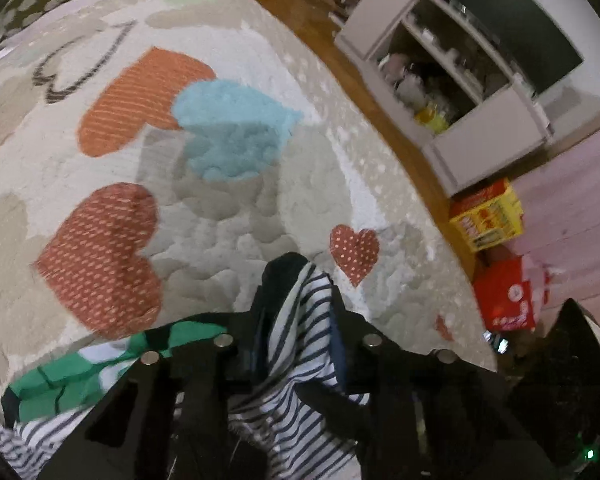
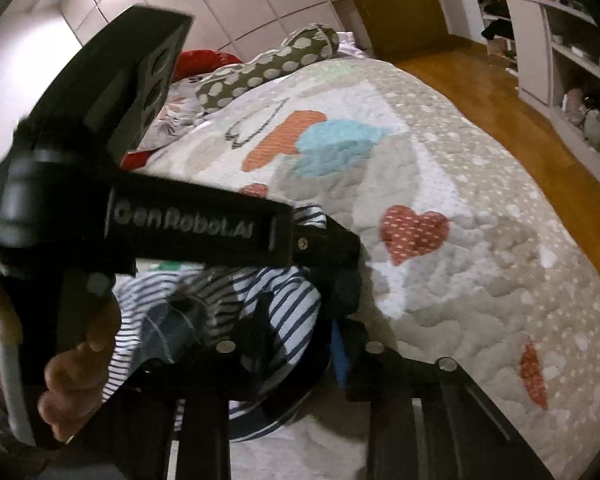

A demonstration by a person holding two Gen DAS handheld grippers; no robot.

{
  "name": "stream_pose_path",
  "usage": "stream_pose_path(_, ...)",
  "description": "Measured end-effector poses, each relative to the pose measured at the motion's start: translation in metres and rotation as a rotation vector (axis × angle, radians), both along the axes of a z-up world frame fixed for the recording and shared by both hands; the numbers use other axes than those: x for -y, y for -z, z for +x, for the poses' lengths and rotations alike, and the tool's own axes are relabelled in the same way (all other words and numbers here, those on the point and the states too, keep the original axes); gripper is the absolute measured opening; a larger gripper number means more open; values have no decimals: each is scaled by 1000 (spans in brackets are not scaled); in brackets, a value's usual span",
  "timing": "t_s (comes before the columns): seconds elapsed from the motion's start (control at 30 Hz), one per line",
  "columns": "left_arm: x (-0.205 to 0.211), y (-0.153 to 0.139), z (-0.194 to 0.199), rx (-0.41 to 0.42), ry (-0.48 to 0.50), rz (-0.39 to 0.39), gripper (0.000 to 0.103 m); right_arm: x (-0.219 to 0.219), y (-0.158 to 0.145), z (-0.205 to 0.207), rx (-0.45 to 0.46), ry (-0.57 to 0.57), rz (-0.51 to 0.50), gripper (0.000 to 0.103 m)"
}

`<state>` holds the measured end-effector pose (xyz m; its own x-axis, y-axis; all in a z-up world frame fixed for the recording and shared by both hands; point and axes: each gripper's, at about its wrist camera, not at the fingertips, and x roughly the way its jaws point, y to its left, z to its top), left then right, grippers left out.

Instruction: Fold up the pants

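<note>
- Nearest my left lens, the left claw [image 1: 296, 320] had its black fingers pressed onto a bunch of navy-and-white striped cotton pants [image 1: 296, 344], the cloth rising between them.
- From the right wrist view, the right claw [image 2: 300, 340] pinched the same striped pants [image 2: 292, 308] too, with a fold of darker blue fabric bunched beside it.
- Those pants hung gathered at the near edge of the quilted white bedspread with red, orange and blue heart patches [image 1: 228, 216], not yet spread flat.
- Just left of them lay a green-and-white patterned garment [image 1: 60, 380], touching the striped cloth.
- I judged the step in hand to be lifting and carrying the pants out over the bed; the fold itself looked barely begun.
- To do it well, I would draw the two claws apart until the waistband ran taut, lay the legs one on the other, and keep clear of the green piece so it would not drag along.
- Bunched cloth might slip from a shallow pinch, so I would hold deep.
- On the left device body crossing the right view, the raised lettering "GenRobot.AI" [image 2: 184, 222] read plainly.
- Print on the yellow carton [image 1: 488, 216] and the red package [image 1: 504, 300] on the floor was too blurred to read.
</note>
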<state>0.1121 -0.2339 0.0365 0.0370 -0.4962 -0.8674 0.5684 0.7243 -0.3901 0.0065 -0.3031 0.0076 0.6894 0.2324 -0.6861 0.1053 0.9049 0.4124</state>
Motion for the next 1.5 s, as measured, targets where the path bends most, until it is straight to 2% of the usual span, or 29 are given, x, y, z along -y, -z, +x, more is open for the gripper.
stream_pose_path(0.1, -33, -19, 1, 10, -66, -89, 26, -10, -14, 0, 31, -25, -14, 27)
stream_pose_path(0.23, -83, -37, -4, 58, -157, -165, 26, -39, -38, 1, 77, -91, -57, 27)
stream_pose_path(0.43, -170, -34, -11, 72, -348, -234, 27, -105, -53, 11, 100, -245, -128, 29)
stream_pose_path(0.5, -198, -31, -15, 66, -406, -237, 30, -126, -51, 12, 108, -287, -151, 32)
stream_pose_path(0.57, -216, -30, -18, 78, -464, -224, 34, -146, -45, 16, 101, -335, -157, 49)
stream_pose_path(0.63, -242, -31, -27, 113, -553, -210, 44, -165, -36, 19, 84, -389, -143, 55)
stream_pose_path(0.7, -268, -32, -36, 131, -633, -211, 53, -184, -27, 19, 65, -440, -154, 55)
stream_pose_path(0.83, -303, -29, -57, 126, -729, -212, 54, -218, -20, 14, 43, -544, -215, 55)
stream_pose_path(0.93, -323, -36, -81, 172, -781, -183, 57, -217, -39, 6, 85, -568, -208, 56)
stream_pose_path(1.03, -343, -38, -97, 197, -842, -178, 58, -208, -62, -1, 132, -525, -243, 55)
stream_pose_path(1.07, -348, -37, -101, 200, -863, -174, 59, -206, -66, 0, 131, -493, -274, 47)
stream_pose_path(1.1, -353, -36, -104, 205, -878, -162, 60, -203, -69, 3, 123, -459, -306, 35)
stream_pose_path(1.13, -355, -33, -105, 210, -885, -144, 60, -200, -69, 8, 105, -433, -329, 12)
stream_pose_path(1.27, -358, -13, -108, 181, -907, -30, 60, -201, -61, 26, 33, -392, -315, 10)
stream_pose_path(1.37, -359, 2, -111, 154, -904, -8, 60, -207, -40, 45, -62, -381, -278, 10)
stream_pose_path(1.43, -361, 7, -113, 151, -900, -11, 60, -212, -19, 60, -148, -393, -183, 10)
stream_pose_path(1.5, -364, 6, -118, 167, -898, -16, 60, -218, -4, 66, -194, -424, -100, 13)
